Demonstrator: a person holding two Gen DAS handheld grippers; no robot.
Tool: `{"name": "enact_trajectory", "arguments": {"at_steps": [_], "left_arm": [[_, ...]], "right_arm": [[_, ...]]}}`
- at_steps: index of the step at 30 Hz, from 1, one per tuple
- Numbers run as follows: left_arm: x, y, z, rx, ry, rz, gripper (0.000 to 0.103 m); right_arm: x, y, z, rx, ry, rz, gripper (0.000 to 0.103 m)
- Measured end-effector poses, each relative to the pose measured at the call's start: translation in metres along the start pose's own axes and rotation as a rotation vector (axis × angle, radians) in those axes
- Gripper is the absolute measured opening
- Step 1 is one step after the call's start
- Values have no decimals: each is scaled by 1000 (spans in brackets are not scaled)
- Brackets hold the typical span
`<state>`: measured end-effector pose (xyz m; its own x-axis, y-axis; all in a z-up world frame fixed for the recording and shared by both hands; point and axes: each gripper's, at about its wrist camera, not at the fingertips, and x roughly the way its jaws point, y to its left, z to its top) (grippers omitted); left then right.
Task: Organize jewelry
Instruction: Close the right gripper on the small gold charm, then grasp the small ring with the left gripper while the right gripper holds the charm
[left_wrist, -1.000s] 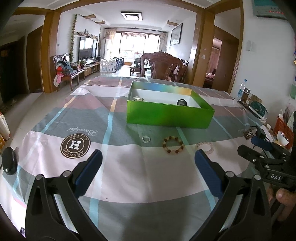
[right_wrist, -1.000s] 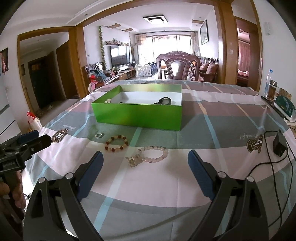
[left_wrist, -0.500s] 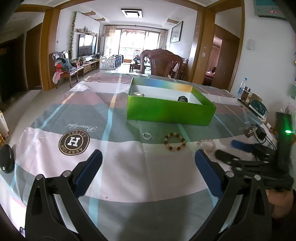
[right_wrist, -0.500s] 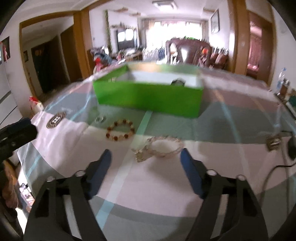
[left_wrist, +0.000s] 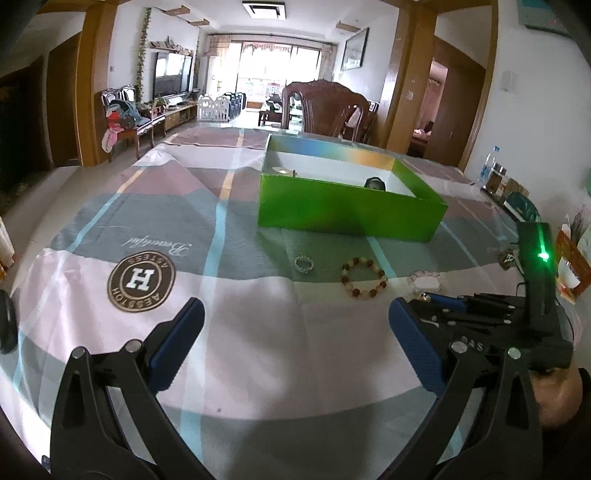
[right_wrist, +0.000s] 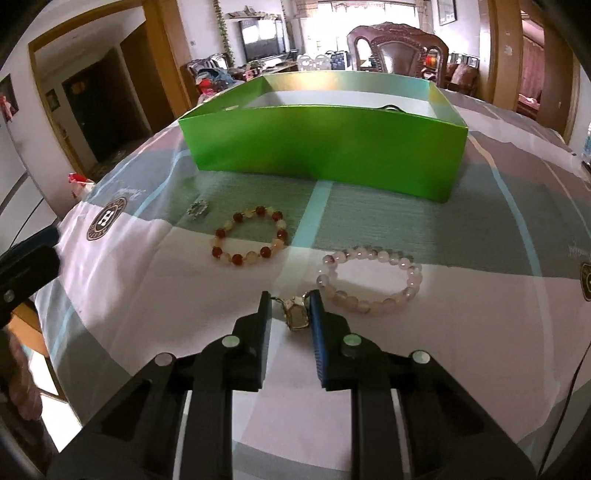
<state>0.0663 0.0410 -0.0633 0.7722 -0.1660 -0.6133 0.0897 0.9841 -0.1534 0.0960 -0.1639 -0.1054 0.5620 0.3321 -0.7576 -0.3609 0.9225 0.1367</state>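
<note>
Closing on the metal charm (right_wrist: 296, 314) of the pale pink bead bracelet (right_wrist: 369, 277), the right tongs (right_wrist: 290, 308) straddle the charm with the right pad touching it and the left pad not yet against it; the charm is probably chosen because it gives a firmer, narrower hold than the loose beads. The bracelet lies flat on the checked cloth of the surface (right_wrist: 480, 295), just in front of the green box (right_wrist: 325, 147), the likely destination, whose top stands open toward both tongs. A red-and-cream bead bracelet (right_wrist: 249, 236) and a small sparkling ring (right_wrist: 198, 209) lie beside it, apart, awaiting their turn. The left tongs (left_wrist: 291, 343) hang wide apart and empty over bare cloth.
</note>
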Motion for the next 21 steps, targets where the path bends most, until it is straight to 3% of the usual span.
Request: {"name": "enact_trajectory", "arguments": {"at_steps": [9,13,18,21], "left_arm": [[43,-33,16,115,55,-17,96],[77,-31,30,99,99,3,77],[109,-18,41,58,163,29,67],[126,-16,37,61,223,24,45]], "right_arm": [[-61,-22,-21,68,-131,106,21],[-83,-28,-25,69,-152,111,21],[-93,-32,-25,68,-161,118,21],[-93,-33,-24,70,-165,124,21]]}}
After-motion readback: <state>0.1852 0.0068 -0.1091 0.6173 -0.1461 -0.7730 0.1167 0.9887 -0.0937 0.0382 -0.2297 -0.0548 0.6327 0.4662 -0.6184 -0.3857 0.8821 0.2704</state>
